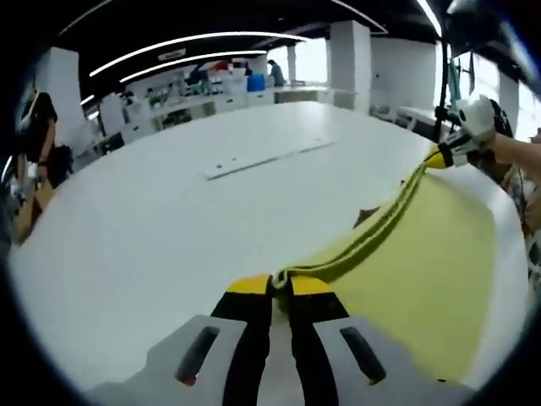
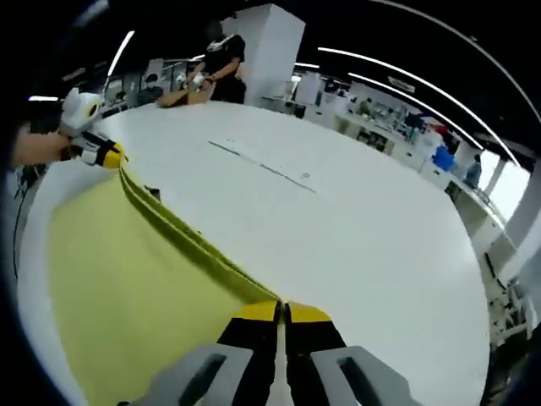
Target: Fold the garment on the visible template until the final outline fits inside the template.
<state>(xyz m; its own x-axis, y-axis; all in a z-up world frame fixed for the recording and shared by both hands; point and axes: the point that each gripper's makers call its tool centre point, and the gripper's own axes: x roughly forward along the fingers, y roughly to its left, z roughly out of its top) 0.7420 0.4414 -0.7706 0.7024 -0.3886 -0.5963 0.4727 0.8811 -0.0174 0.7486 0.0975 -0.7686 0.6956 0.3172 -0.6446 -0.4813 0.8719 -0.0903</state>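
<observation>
The yellow garment (image 1: pixel 423 254) lies on a white table (image 1: pixel 169 228), with one edge lifted and pulled taut between the two grippers. That raised edge is a bunched, folded band of cloth, and it sets the long axis: in the left gripper view it runs from the jaw tips at the bottom centre up and to the right toward the other gripper near the table's edge. In the right gripper view the same garment (image 2: pixel 127 279) stretches from the jaws at the bottom centre up and to the left, with the broad flat panel spreading below and left of the band. A small dark patch shows just under the band about midway along it; what it is cannot be told.

The left gripper (image 1: pixel 281 286) has its yellow-tipped jaws closed tight on one end of the band, cloth emerging right at the tips. The right gripper (image 2: pixel 281 311) is likewise pinched closed on the other end, its tips meeting with the fabric between them. Each gripper shows in the other's view, clamped on the far end of the band, with a hand behind it.

Further out on the table lies a long thin pale strip (image 1: pixel 269 158), well apart from the garment. Beyond the table stand white pillars, shelves and a few people
</observation>
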